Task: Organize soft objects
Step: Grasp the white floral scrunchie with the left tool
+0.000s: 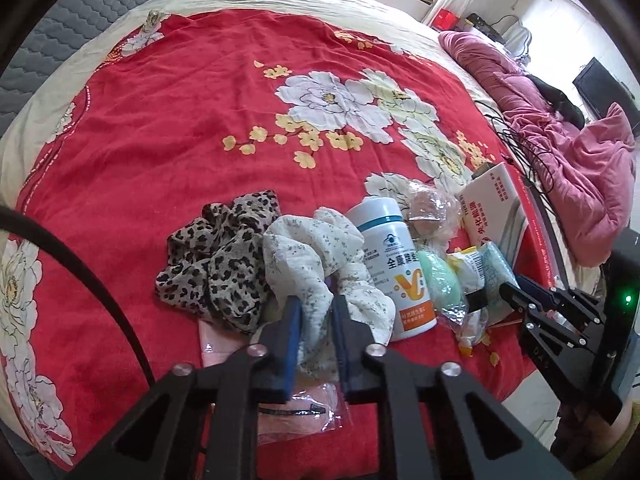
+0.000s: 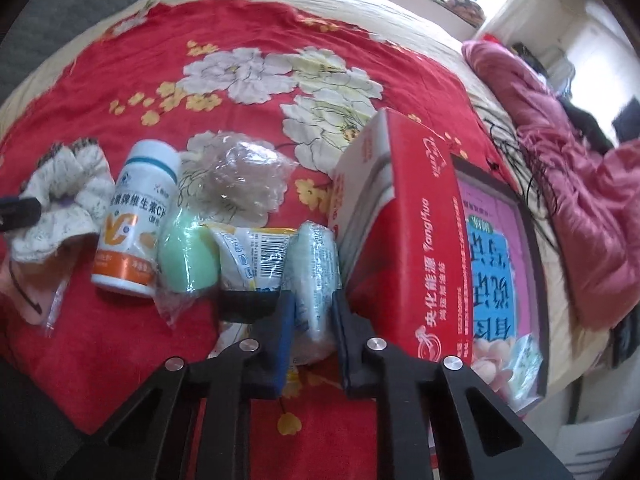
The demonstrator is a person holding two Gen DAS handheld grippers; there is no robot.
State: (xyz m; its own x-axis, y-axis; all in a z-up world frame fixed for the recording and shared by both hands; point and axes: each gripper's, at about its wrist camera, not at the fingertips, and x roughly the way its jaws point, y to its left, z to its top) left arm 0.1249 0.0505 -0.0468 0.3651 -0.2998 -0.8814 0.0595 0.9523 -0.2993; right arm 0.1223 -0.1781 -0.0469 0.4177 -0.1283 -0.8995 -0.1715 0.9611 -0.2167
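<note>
Between my left jaws sits the white flowery scrunchie (image 1: 320, 264). My left gripper (image 1: 317, 320) has its jaws narrow, one blue pad on each side of a puffy fold, and they seem to squeeze it. I think I hold it there because the cloth is floppy, so a pinch on one thick fold is the best way to lift it.

Just left of those jaws, touching the white one, lies the leopard scrunchie (image 1: 224, 260). Under my jaws lies a flat pink thing in a clear bag (image 1: 304, 404).

Between my right jaws is a soft white packet in clear wrap (image 2: 316, 276). My right gripper (image 2: 314, 320) is narrow too, with both pads against the packet's sides, so I judge it is held. Right of these jaws, very close, stands the red box (image 2: 416, 240); that is why I come in from the front, not the side. Left of the jaws lie a yellow and white pack (image 2: 256, 256), then a green sponge in a bag (image 2: 188, 260), then the hard vitamin bottle (image 2: 136, 220) on its side. Past the jaws is a crinkly bag with something brown (image 2: 240, 184).

Everything rests on the red flower blanket (image 1: 180, 120). The soft things are still mixed with the hard ones, so sorting looks barely begun.
</note>
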